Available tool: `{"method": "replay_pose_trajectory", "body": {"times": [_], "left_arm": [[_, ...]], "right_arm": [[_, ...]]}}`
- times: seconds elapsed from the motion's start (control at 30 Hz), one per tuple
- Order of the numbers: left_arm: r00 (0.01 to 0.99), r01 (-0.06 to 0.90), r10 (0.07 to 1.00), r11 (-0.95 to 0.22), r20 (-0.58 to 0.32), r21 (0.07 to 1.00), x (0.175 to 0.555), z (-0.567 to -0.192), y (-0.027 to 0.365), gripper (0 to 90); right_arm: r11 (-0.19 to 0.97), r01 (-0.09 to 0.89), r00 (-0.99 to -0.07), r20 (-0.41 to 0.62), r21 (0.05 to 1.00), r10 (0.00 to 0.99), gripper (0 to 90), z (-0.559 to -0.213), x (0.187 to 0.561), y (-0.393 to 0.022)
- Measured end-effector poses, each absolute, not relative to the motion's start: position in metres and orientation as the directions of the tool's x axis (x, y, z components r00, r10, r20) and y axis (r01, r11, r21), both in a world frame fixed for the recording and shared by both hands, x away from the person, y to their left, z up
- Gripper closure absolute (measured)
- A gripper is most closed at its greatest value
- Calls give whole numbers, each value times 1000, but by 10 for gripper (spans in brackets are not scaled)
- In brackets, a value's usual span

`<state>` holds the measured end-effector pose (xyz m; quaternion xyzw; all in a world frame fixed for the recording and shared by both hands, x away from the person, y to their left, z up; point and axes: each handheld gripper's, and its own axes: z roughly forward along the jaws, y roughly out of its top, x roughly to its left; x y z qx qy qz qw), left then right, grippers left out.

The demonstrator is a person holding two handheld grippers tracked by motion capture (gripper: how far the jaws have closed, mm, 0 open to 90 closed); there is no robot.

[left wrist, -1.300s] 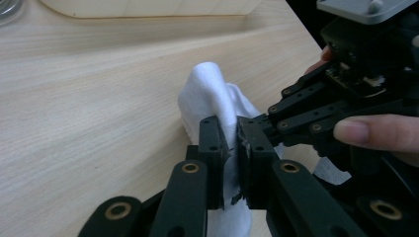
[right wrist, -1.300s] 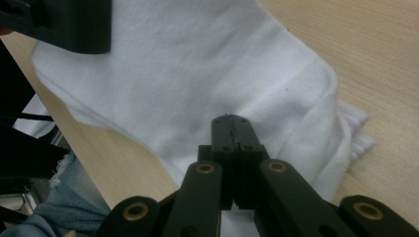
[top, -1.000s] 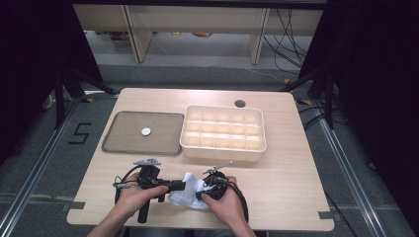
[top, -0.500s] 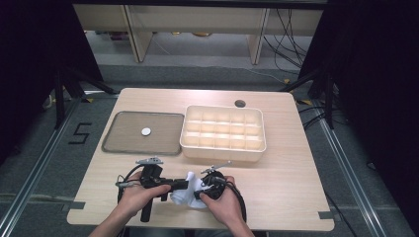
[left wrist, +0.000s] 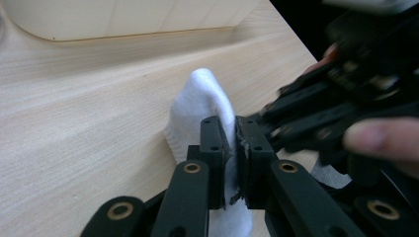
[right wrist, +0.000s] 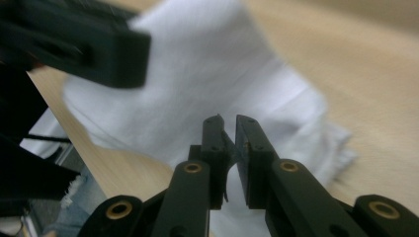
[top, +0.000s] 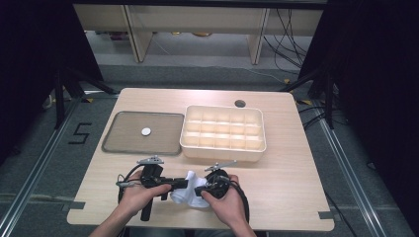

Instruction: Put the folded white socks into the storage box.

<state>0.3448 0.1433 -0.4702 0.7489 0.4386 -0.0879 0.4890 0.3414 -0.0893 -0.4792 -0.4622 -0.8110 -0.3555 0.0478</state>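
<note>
A white cloth (top: 190,193) lies bunched near the table's front edge, between my two hands. My left gripper (left wrist: 232,139) is shut on a fold of the white cloth (left wrist: 205,106), which rises in a hump beyond the jaws. My right gripper (right wrist: 227,132) is shut on the white cloth (right wrist: 207,84) too, pinching a thin layer of it. In the high view the left gripper (top: 179,184) reaches the cloth from the left and the right gripper (top: 203,187) from the right, close together.
A cream compartment box (top: 223,132) stands behind the hands at centre right. A flat grey tray (top: 123,143) with a small white disc (top: 146,131) lies at the left. A round hole (top: 240,103) marks the table's far side.
Both hands with the cloth have shifted slightly; the grippers stay close together on it.
</note>
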Motion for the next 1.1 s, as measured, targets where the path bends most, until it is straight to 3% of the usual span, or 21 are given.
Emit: {"method": "replay_pose_trajectory", "body": {"times": [0.13,0.27,0.57,1.1], "left_arm": [[603,739,573,-139,-555,660,345,-471,143,825],[605,734,577,-139,-548,664,344,-470,141,825],[612,731,577,-151,-541,665,344,-470,138,824],[622,727,578,-175,-529,664,345,-473,126,821]], "right_arm": [[277,771,-538,355,573,765,887,-464,339,-108],[269,795,-490,314,544,813,900,-467,340,-123],[303,810,-501,322,502,804,900,-487,336,-113],[318,810,-512,330,492,794,896,-488,338,-106]]}}
